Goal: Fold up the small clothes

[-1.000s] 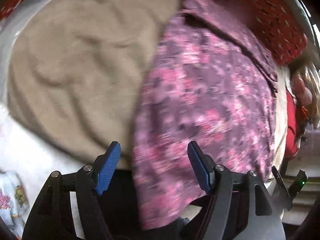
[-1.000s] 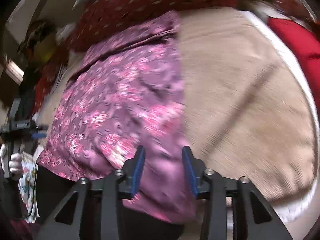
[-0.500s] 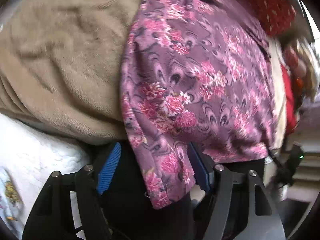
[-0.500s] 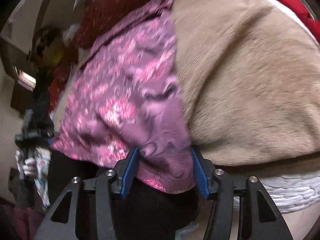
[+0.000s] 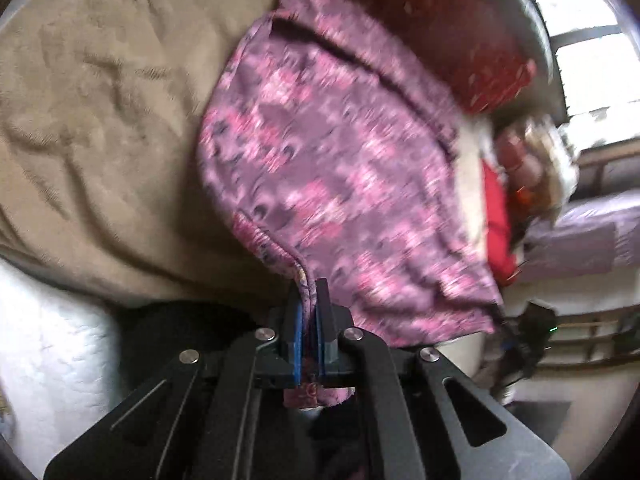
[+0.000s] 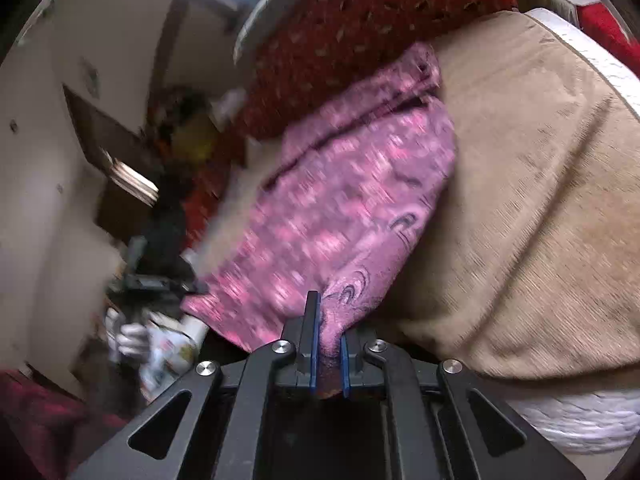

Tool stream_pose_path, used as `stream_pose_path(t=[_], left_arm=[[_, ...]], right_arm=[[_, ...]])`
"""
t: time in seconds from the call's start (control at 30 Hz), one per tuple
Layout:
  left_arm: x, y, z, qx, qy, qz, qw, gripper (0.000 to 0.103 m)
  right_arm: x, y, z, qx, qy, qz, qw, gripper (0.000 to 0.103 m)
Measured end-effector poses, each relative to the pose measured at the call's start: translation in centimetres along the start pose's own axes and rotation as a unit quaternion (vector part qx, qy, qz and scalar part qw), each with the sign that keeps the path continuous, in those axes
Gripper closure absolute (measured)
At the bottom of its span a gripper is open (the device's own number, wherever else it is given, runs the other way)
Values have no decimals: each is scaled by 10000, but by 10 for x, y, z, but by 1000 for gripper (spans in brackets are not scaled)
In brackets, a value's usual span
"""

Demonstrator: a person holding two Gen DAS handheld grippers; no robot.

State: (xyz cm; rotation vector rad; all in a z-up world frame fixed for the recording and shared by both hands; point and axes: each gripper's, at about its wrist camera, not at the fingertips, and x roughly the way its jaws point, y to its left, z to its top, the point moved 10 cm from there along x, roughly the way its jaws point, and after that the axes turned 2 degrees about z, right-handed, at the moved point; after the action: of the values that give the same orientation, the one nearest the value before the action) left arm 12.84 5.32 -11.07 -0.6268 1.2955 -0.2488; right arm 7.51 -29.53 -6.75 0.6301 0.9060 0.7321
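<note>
A purple garment with a pink flower print (image 5: pixel 340 184) lies spread on a tan blanket (image 5: pixel 100 120) on the bed. My left gripper (image 5: pixel 309 300) is shut on the garment's near left corner, with cloth bunched between the blue pads. In the right wrist view the same garment (image 6: pixel 340 220) runs away from me, and my right gripper (image 6: pixel 328 320) is shut on its near right corner. The left gripper (image 6: pixel 160 280) and its gloved hand show at the garment's other near corner in that view. Both views are blurred by motion.
A dark red patterned pillow (image 5: pixel 432 28) lies beyond the garment; it also shows in the right wrist view (image 6: pixel 360 32). White quilted bedding (image 5: pixel 52 340) sits below the blanket edge. Red cloth (image 5: pixel 496 216) and cluttered items lie at the right. A window (image 5: pixel 580 40) is behind.
Both grippers were open around the garment's near edge and have now shut on its two near corners. The garment's near edge has lifted and the views have shifted.
</note>
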Motion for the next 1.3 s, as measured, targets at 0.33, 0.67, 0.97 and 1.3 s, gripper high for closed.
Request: stream_pose_path(t=[0.33, 0.67, 0.97, 1.3], left_arm=[[-26, -7, 85, -551, -830, -542, 9936, 100], [-17, -10, 212, -928, -1352, -576, 9848, 100], [17, -11, 331, -1335, -1478, -764, 9770, 100], [92, 16, 413, -1927, -853, -466, 9764, 100]], right_arm=[[8, 2, 84, 561, -866, 633, 9926, 96], [58, -52, 196, 1125, -1376, 560, 9825, 96], [111, -107, 293, 1554, -1764, 525, 9706, 96], [181, -173, 346, 2246, -1277, 68, 9660, 91]])
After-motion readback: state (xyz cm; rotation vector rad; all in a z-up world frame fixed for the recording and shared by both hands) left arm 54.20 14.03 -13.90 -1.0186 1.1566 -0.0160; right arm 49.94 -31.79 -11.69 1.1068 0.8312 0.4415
